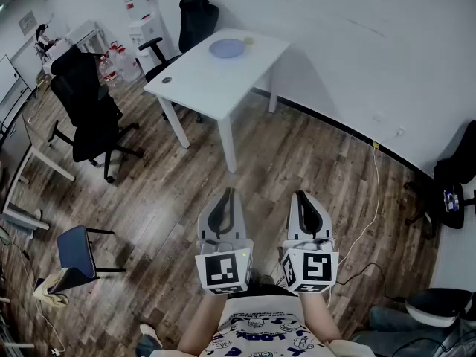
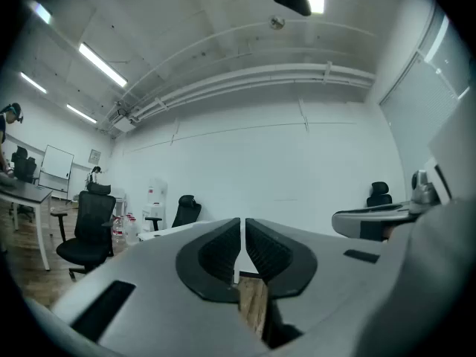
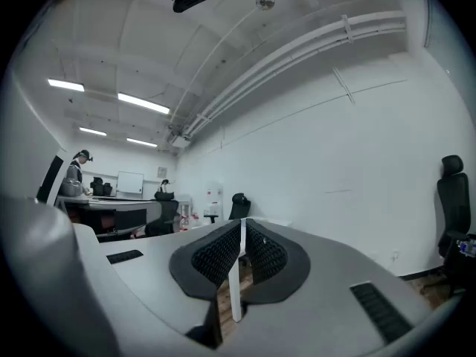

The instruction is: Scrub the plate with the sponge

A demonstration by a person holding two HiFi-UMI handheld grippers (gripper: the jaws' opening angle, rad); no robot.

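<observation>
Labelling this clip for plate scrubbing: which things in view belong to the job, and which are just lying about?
Job: plate; yellowish thing beside it, probably the sponge; white table; left gripper and right gripper, both shut, empty.
Lying about: black office chair; water dispenser; blue stool.

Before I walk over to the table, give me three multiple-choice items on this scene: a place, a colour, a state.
1. Where is the plate? A in a sink; B on the white table; C on a shelf.
2. What colour is the plate? A red; B green; C pale blue.
3. How do the left gripper and right gripper stand? A both shut, empty; B both wide open; C one open, one shut.
Answers: B, it lies on the tabletop far ahead; C, the head view shows it pale blue; A, each gripper view shows jaws together, nothing between.
</observation>
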